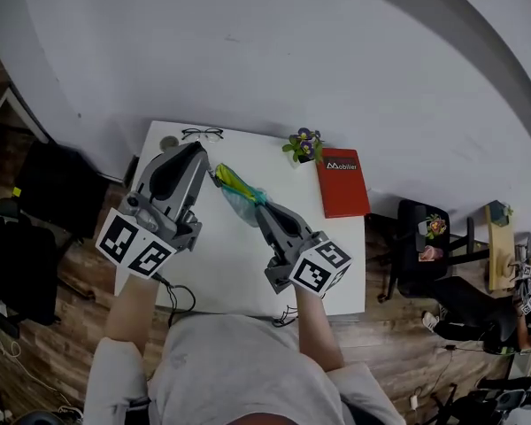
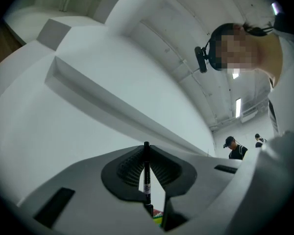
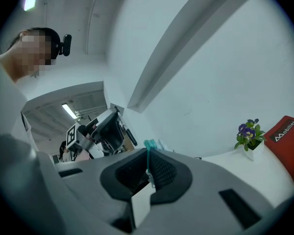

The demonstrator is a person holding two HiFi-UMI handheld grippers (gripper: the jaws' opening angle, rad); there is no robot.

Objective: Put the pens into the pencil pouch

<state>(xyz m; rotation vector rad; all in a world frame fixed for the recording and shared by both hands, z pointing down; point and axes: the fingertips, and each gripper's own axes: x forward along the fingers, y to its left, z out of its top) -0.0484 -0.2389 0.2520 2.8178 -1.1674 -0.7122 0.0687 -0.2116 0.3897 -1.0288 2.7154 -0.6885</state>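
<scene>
Looking down, the head view has the left gripper (image 1: 197, 156) and right gripper (image 1: 264, 209) raised over the tabletop (image 1: 239, 264) with the pencil pouch (image 1: 239, 193) between them. The left gripper view shows jaws clamped on 1 black pen (image 2: 146, 176), seemingly not yet inserted. The right gripper view shows jaws pinching the pouch's teal edge.
</scene>
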